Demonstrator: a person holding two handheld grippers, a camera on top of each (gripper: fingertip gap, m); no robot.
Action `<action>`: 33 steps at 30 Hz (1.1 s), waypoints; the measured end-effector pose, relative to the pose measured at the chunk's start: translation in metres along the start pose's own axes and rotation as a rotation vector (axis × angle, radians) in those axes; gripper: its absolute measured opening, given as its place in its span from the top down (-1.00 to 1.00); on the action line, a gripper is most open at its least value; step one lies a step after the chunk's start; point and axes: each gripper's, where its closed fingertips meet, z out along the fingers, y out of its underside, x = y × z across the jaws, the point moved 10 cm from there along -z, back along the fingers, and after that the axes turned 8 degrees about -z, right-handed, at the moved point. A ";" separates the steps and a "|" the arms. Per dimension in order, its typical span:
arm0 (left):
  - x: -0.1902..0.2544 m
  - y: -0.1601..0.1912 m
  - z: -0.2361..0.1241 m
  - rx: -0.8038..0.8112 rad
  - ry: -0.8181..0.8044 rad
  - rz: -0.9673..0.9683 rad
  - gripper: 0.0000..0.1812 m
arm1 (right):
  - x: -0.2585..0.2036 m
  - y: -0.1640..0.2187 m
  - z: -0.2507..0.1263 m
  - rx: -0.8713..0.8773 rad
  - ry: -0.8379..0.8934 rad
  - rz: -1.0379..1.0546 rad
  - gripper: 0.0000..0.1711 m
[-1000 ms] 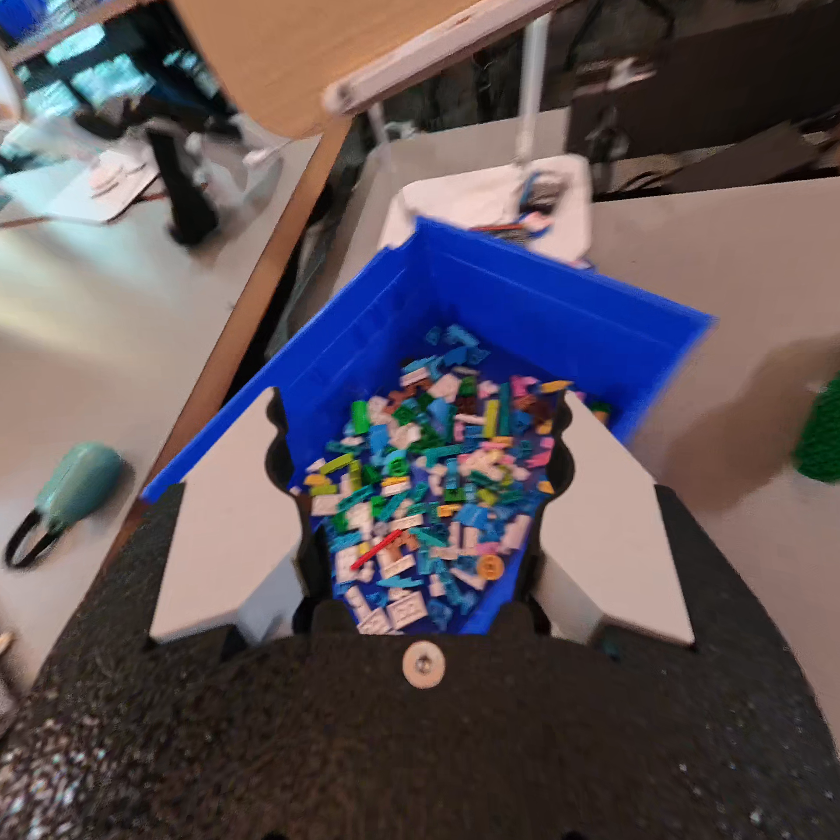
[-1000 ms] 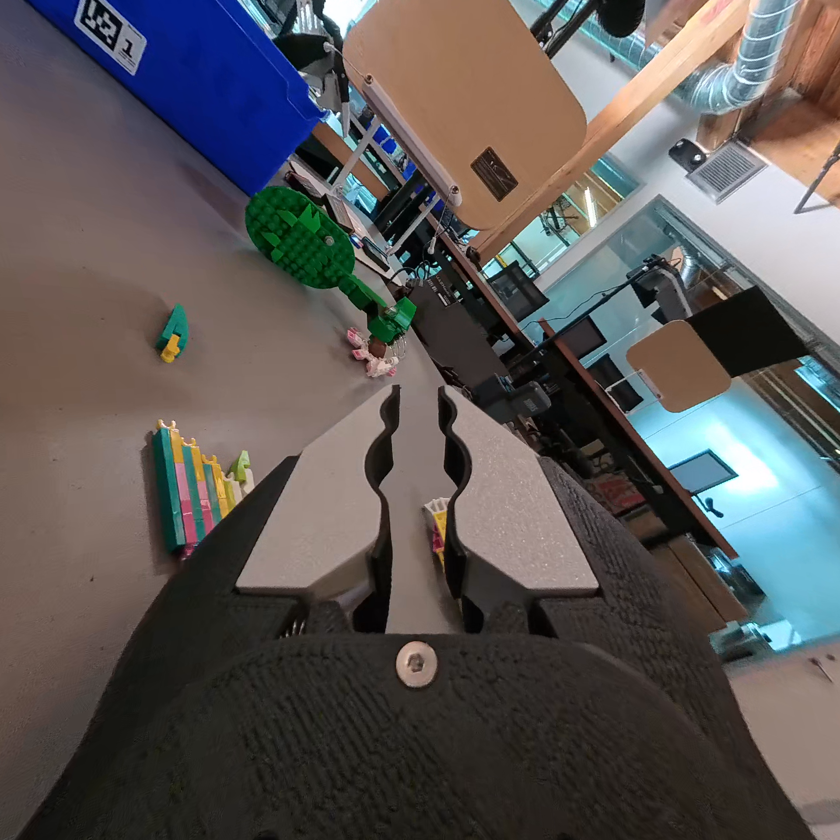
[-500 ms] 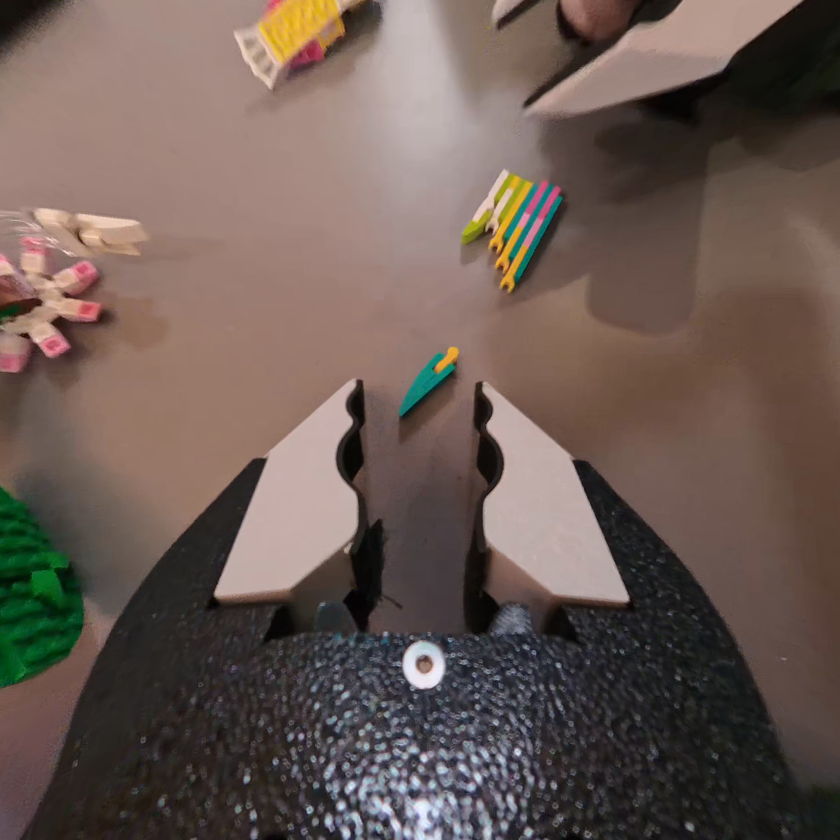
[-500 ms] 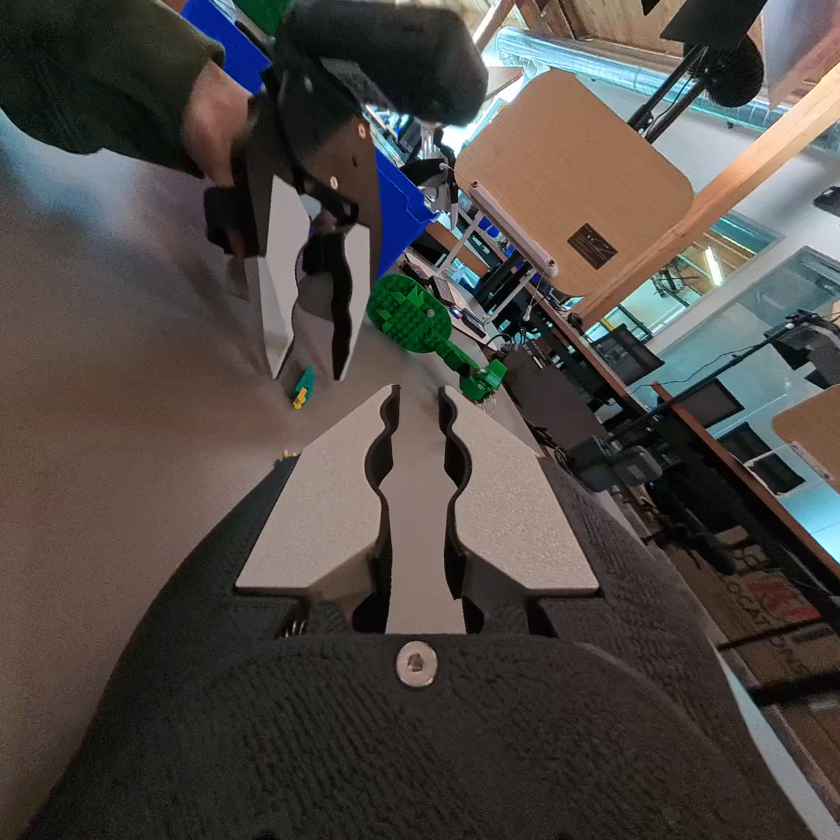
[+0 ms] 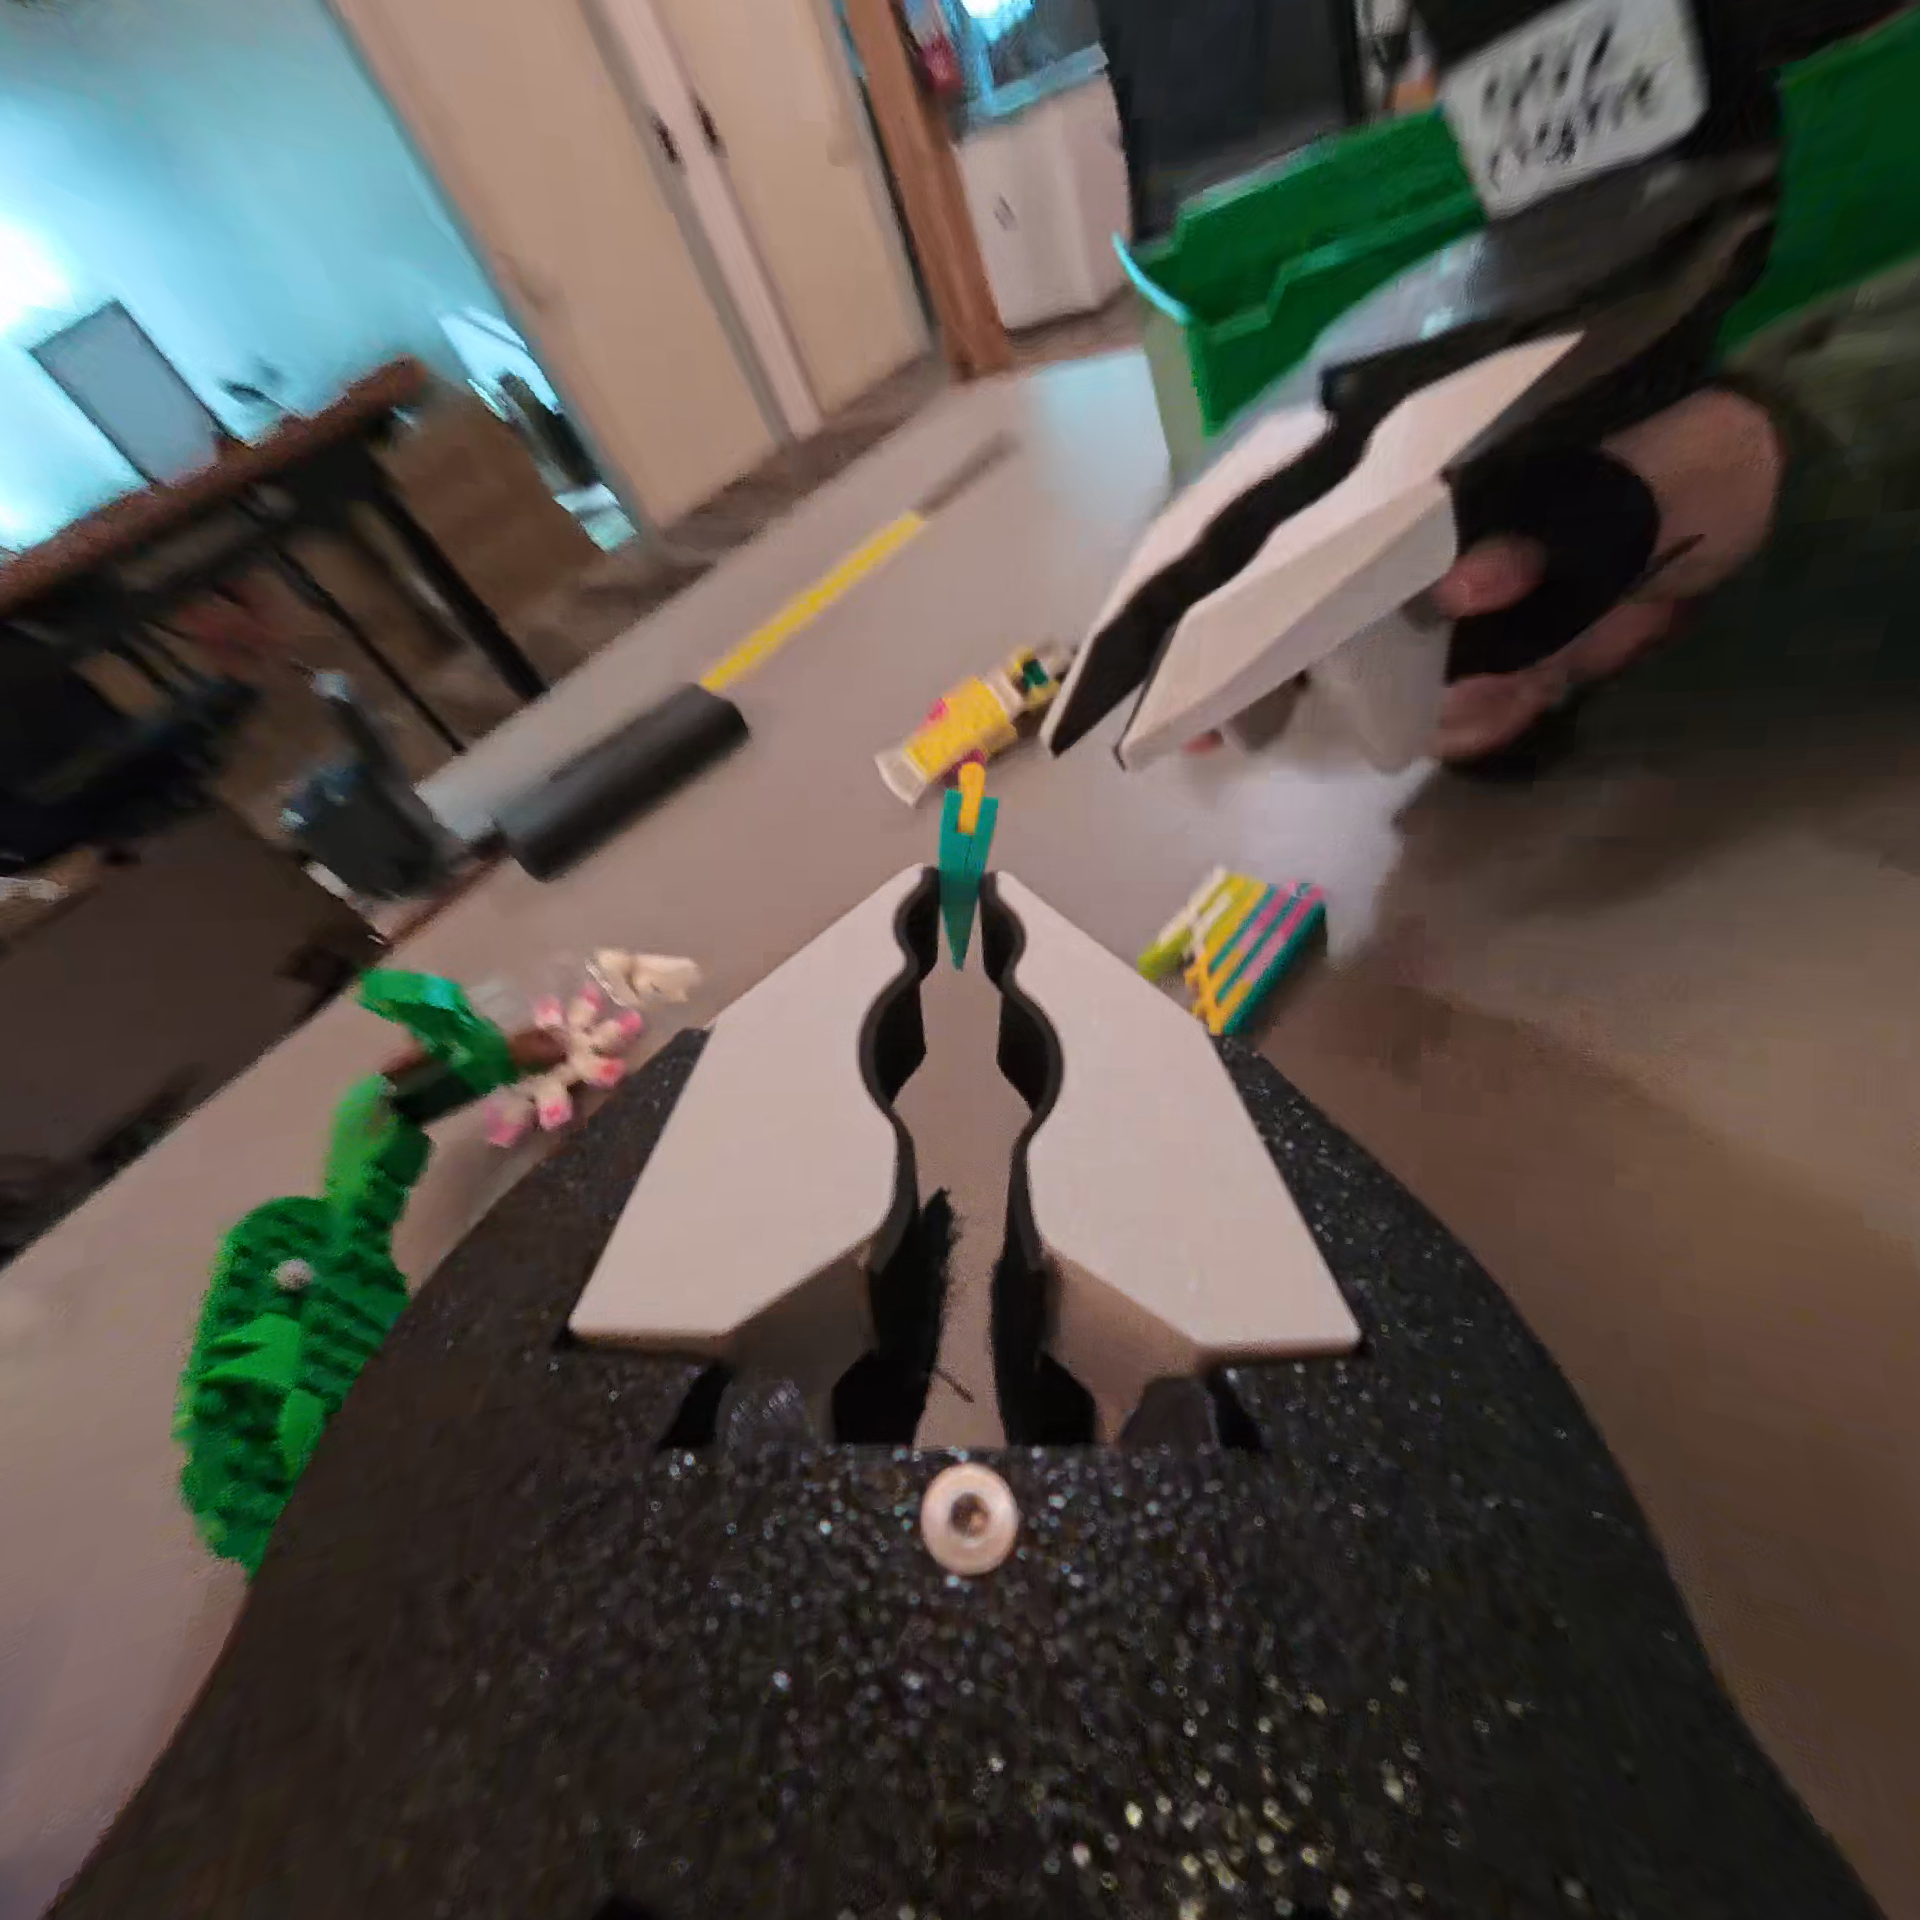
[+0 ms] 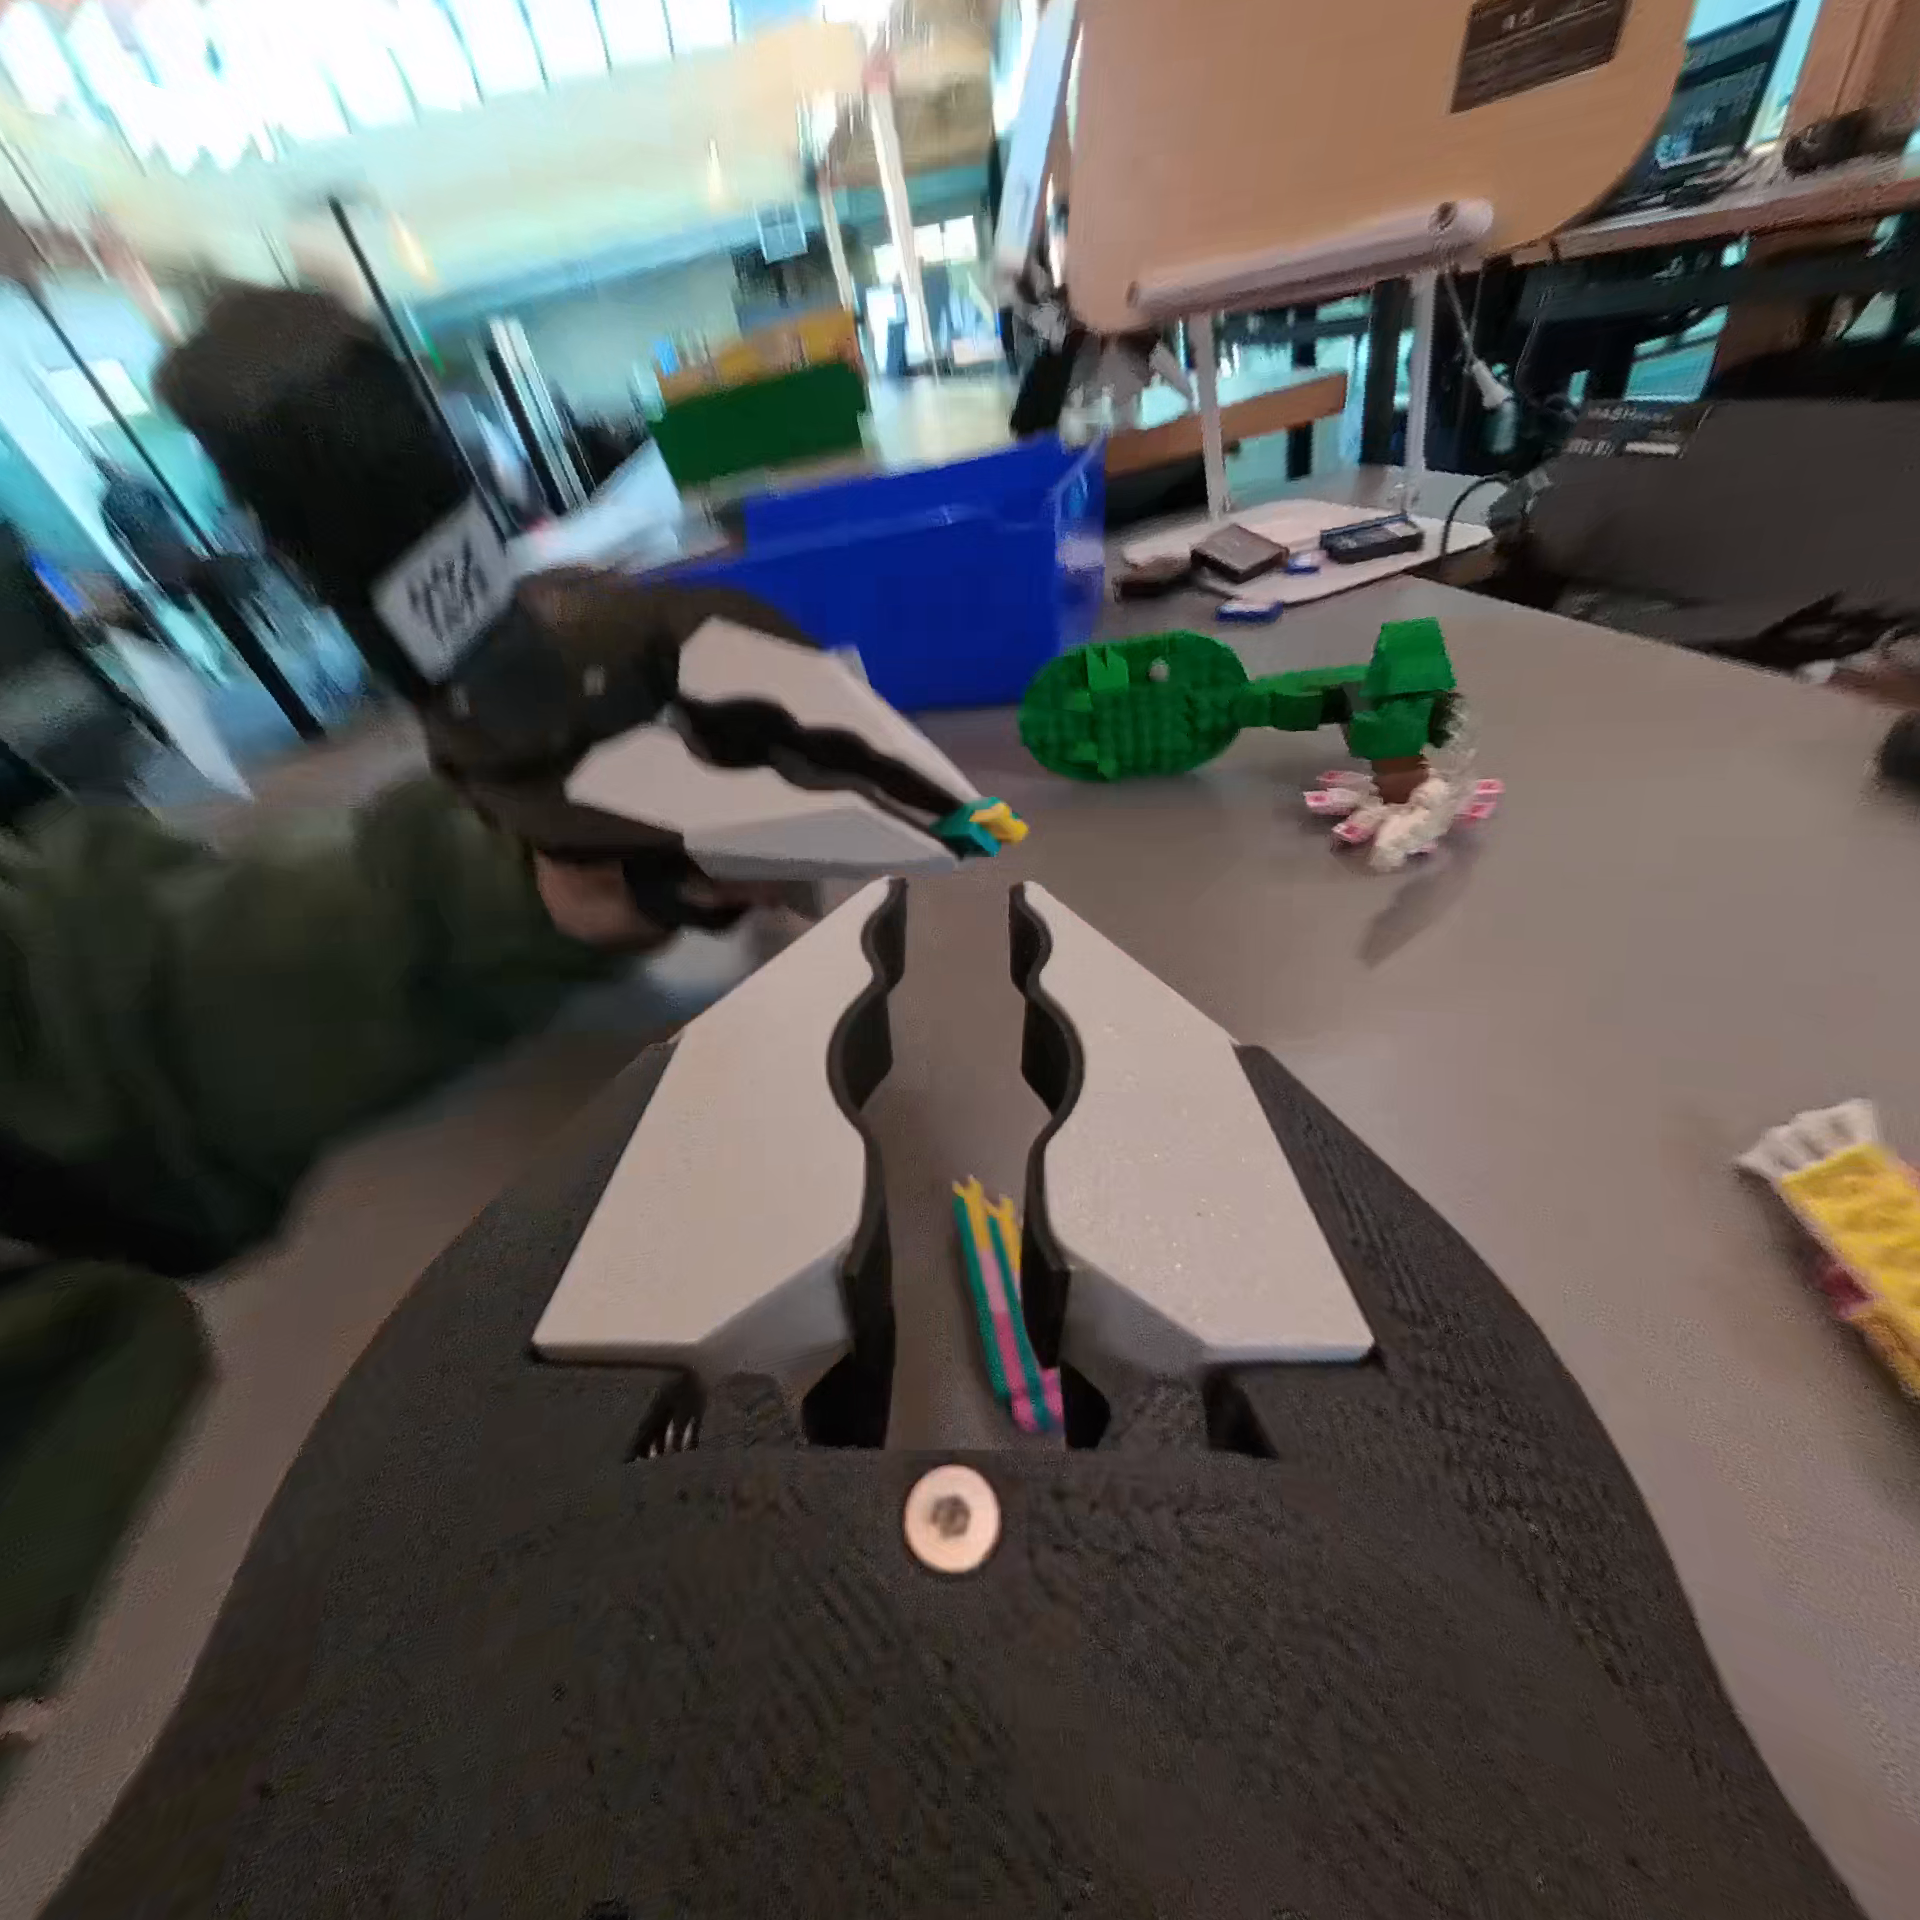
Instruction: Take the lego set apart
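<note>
**Small teal-and-yellow piece pinched, ready to be split**

The left gripper (image 5: pixel 961 894) is clamped at its tips on a small teal piece (image 5: pixel 964 883) with a yellow clip (image 5: pixel 970 808) stuck on its far end; it is held clear above the grey table (image 5: pixel 1558 1143). The right gripper (image 6: pixel 956 902) holds nothing, its jaws standing a little apart, and it hovers close beside the left one's tips.

The rest of the lego set lies scattered. The green leafy build (image 6: pixel 1195 712) lies on its side toward the table's far edge, just in front of the blue bin (image 6: pixel 935 592), with pink-and-white flower bits (image 6: pixel 1392 810) touching its base. A striped stack of plates (image 5: pixel 1242 951) lies near the middle of the table, under the right gripper, and a yellow block (image 6: pixel 1860 1236) lies toward the right edge.

My reading: the step in hand is splitting this 2-part scrap. The next move would call for the right gripper to line up with the yellow clip, close on it alone, and pull or twist it off while the left holds firm. The clip is tiny, so the aim must be fine; a slip could flick either piece away.
</note>
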 end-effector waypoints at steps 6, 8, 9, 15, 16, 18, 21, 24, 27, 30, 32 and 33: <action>0.022 -0.015 0.004 0.096 -0.090 0.071 0.93 | 0.006 0.000 -0.001 0.182 -0.076 0.325 0.87; 0.026 -0.015 0.007 0.081 -0.113 0.102 0.93 | 0.007 0.004 0.001 0.172 -0.092 0.357 0.93; 0.026 -0.015 0.007 0.078 -0.120 0.112 0.94 | 0.007 0.005 0.001 0.189 -0.102 0.381 0.93; 0.030 -0.014 0.007 0.076 -0.143 0.142 0.94 | 0.011 0.005 -0.002 0.237 -0.124 0.430 0.93; 0.031 -0.014 0.007 0.075 -0.145 0.149 0.94 | 0.011 0.006 -0.002 0.239 -0.128 0.433 0.94; 0.032 -0.014 0.007 0.071 -0.157 0.171 0.94 | 0.012 0.007 -0.002 0.243 -0.135 0.447 0.94; 0.032 -0.013 0.008 0.060 -0.162 0.192 0.93 | 0.012 0.007 -0.001 0.231 -0.130 0.433 0.94; 0.032 -0.013 0.008 0.051 -0.174 0.186 0.94 | 0.012 0.006 -0.001 0.220 -0.116 0.409 0.94; 0.032 -0.013 0.008 0.041 -0.189 0.175 0.94 | 0.011 0.006 0.000 0.219 -0.117 0.411 0.82; 0.032 -0.013 0.008 0.048 -0.176 0.170 0.94 | 0.010 0.007 0.001 0.192 -0.126 0.397 0.83; 0.033 -0.013 0.009 0.046 -0.174 0.177 0.94 | 0.009 0.007 0.001 0.187 -0.123 0.387 0.86; 0.034 -0.013 0.009 0.049 -0.171 0.180 0.94 | 0.009 0.007 0.002 0.182 -0.119 0.384 0.91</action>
